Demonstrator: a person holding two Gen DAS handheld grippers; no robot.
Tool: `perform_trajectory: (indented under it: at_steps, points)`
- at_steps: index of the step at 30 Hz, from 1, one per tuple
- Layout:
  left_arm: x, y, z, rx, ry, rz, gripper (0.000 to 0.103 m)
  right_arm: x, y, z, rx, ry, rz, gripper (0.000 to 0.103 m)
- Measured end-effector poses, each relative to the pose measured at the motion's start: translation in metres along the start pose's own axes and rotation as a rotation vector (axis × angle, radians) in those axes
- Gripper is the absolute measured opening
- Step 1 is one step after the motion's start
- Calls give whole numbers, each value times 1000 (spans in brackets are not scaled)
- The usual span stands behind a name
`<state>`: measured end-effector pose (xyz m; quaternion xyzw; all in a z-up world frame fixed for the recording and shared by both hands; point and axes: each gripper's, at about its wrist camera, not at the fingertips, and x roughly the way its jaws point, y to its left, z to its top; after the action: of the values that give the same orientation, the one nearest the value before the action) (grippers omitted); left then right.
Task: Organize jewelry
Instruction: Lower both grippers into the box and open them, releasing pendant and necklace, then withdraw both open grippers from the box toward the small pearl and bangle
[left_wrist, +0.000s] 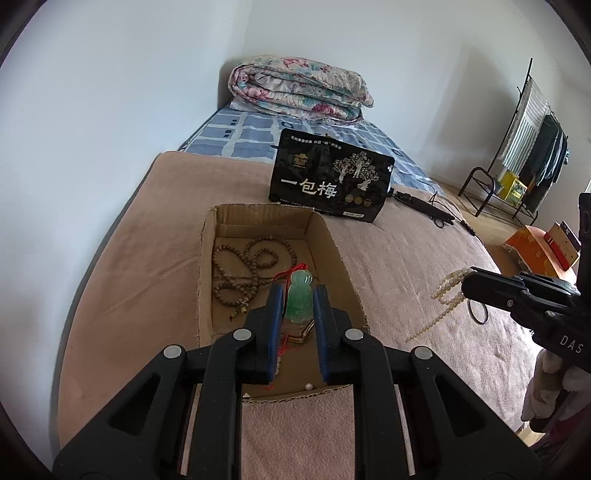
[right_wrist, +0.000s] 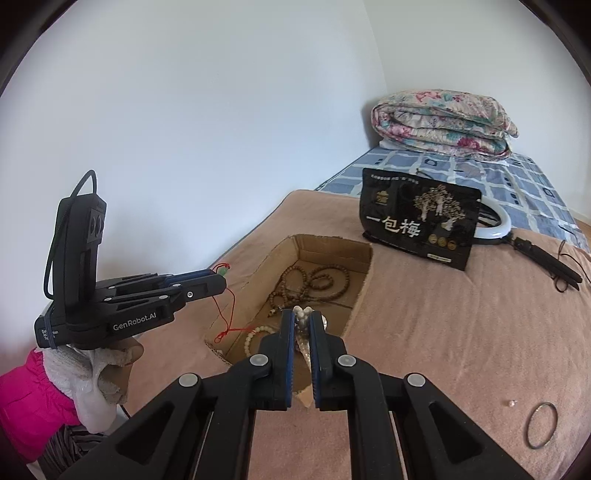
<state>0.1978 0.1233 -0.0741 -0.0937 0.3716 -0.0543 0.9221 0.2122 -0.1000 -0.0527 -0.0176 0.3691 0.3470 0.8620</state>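
Note:
An open cardboard box (left_wrist: 332, 251) (right_wrist: 332, 245) sits on the pink blanket. A brown wooden bead strand (left_wrist: 251, 266) (right_wrist: 314, 282) lies inside it, and a white bead bracelet (right_wrist: 255, 334) lies near its front end. My left gripper (left_wrist: 298, 295) (right_wrist: 221, 275) is shut on a green jade pendant (left_wrist: 300, 299) above the box; its red cord (right_wrist: 225, 314) hangs down into the box. My right gripper (right_wrist: 302, 317) (left_wrist: 466, 277) is shut on a white pearl necklace (left_wrist: 448, 295) (right_wrist: 303, 314), right of the box, with loops dangling.
A black snack bag (left_wrist: 332, 177) (right_wrist: 417, 225) stands behind the box. A thin metal ring (right_wrist: 542, 424) (left_wrist: 478, 312) and a small pearl (right_wrist: 512, 403) lie on the blanket at right. A folded floral quilt (left_wrist: 299, 88) sits at the far end. A black tripod (right_wrist: 546, 258) lies nearby.

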Motion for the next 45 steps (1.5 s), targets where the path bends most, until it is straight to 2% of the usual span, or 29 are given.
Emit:
perform_trajectory:
  at_steps: [7,16,24,27,29,31,45]
  points:
    - [13,18,-7,-28,39,14,15,26,9,1,-5,23,18,5]
    - [38,26,-14,-49,98,39,15,66,5,-16,-9,118,-5,5]
    - [54,30,-22,-46,149,71,15,83,-4,-28,9,175,-14,6]
    - [54,30,-21,-45,154,73,15,84,-3,-30,9,184,-21,8]
    - [54,30,-21,-50,151,79,15,84,-3,-29,11,181,-25,23]
    - [54,31,-21,-55,151,83,15,81,-3,-29,12,173,-31,27]
    - [34,22,-13,-57,94,92,15,55,-2,-26,11,137,-60,28]
